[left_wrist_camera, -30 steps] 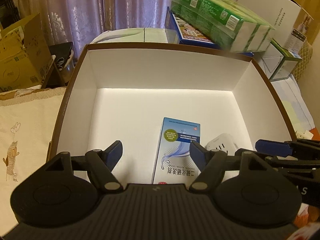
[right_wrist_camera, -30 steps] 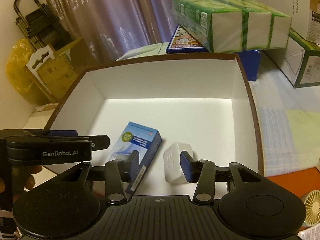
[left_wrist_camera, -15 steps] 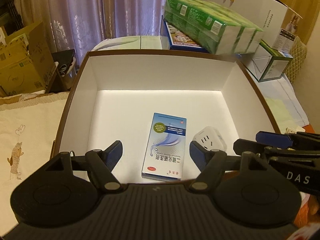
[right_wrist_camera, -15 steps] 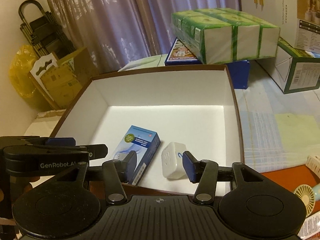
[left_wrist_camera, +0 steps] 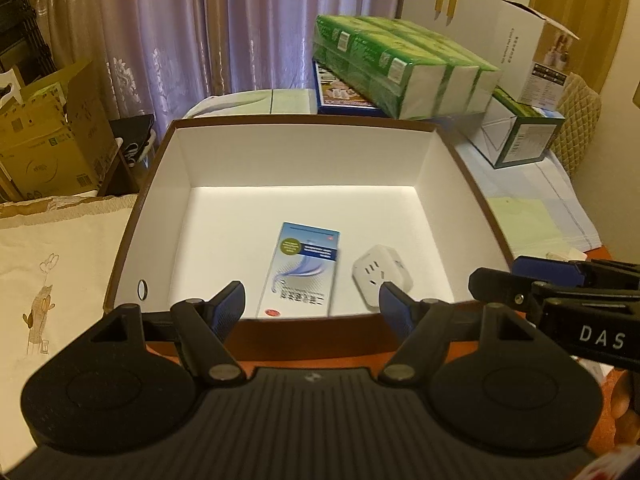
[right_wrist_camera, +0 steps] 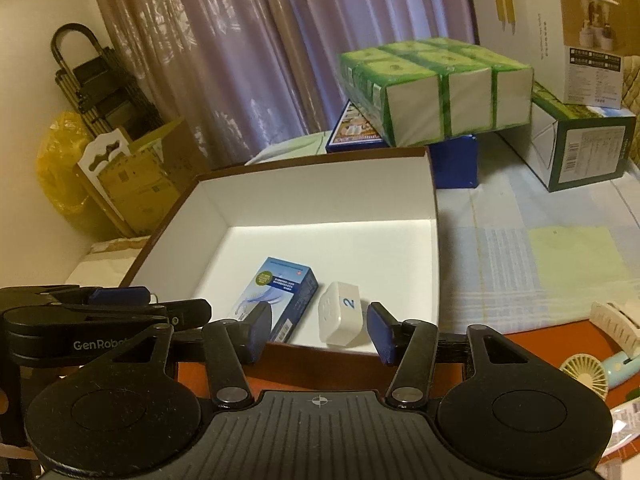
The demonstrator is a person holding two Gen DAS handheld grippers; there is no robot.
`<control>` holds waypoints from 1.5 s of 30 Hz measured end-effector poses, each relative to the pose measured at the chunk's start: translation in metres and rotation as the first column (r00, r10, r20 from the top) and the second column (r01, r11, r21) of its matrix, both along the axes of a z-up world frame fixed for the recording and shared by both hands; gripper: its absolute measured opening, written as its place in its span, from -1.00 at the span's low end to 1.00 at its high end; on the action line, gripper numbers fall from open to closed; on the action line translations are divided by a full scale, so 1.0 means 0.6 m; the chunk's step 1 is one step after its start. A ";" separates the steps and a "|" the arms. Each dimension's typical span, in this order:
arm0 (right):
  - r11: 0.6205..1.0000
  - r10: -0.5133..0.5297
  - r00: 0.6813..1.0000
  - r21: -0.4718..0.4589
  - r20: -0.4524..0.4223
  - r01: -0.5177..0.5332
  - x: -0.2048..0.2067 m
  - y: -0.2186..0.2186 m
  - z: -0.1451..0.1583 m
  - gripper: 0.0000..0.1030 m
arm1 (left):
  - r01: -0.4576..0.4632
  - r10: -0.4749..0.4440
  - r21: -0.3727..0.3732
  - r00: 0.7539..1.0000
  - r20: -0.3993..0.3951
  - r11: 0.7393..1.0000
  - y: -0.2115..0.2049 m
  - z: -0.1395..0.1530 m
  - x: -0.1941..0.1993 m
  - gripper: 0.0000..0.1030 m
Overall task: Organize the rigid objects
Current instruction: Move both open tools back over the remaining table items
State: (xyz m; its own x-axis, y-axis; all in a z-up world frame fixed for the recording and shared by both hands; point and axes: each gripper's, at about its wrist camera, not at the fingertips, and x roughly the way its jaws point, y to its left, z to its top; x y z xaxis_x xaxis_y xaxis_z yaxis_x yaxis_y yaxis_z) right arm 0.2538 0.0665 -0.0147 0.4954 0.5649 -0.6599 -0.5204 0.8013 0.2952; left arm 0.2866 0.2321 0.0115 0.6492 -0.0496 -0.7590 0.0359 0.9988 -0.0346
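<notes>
1. Nearest, the left gripper (left_wrist_camera: 311, 300) hung at the near rim of the box (left_wrist_camera: 304, 152), its jaws standing wide apart and empty.
2. Beside it, the right gripper (right_wrist_camera: 318, 328) had its jaws partly apart and opening, with nothing pressed between the pads; the white plug adapter (right_wrist_camera: 342, 316) lay beyond the tips, free of them.
3. Just past the near wall, on the white floor of the box, the blue carton (left_wrist_camera: 306, 270) lay flat, with the plug adapter (left_wrist_camera: 382, 274) just beside it on the right, apparently not touching.
4. The carton looked light and thin-walled: stiff enough to lift, but likely to dent under a hard squeeze. The best hold was judged to be across its two long narrow sides, near the middle.
5. The adapter looked like hard, smooth plastic, dense for its bulk and possibly slippery; its flat opposite faces offered the surest grip, away from the rounded corners.
6. Farther off, the green-wrapped packs (left_wrist_camera: 404, 68) sat stacked behind the box.
</notes>
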 end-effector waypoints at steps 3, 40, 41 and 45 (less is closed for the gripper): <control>1.000 0.014 1.000 0.008 0.013 -0.014 -0.011 -0.019 0.008 0.02 | 0.001 -0.001 -0.003 1.000 0.007 1.000 -0.017 0.006 -0.016 0.38; 0.988 -0.079 0.996 -0.134 -0.039 0.073 -0.101 -0.382 -0.029 0.14 | 0.228 -0.233 -0.061 0.966 -0.115 0.972 -0.293 -0.070 -0.149 0.37; 0.987 -0.088 0.995 -0.137 -0.046 0.081 -0.101 -0.391 -0.032 0.13 | 0.233 -0.239 -0.060 0.964 -0.120 0.971 -0.298 -0.073 -0.149 0.37; 0.982 -0.132 0.989 -0.148 -0.072 0.120 -0.103 -0.422 -0.042 0.13 | 0.260 -0.266 -0.060 0.954 -0.139 0.964 -0.318 -0.086 -0.145 0.37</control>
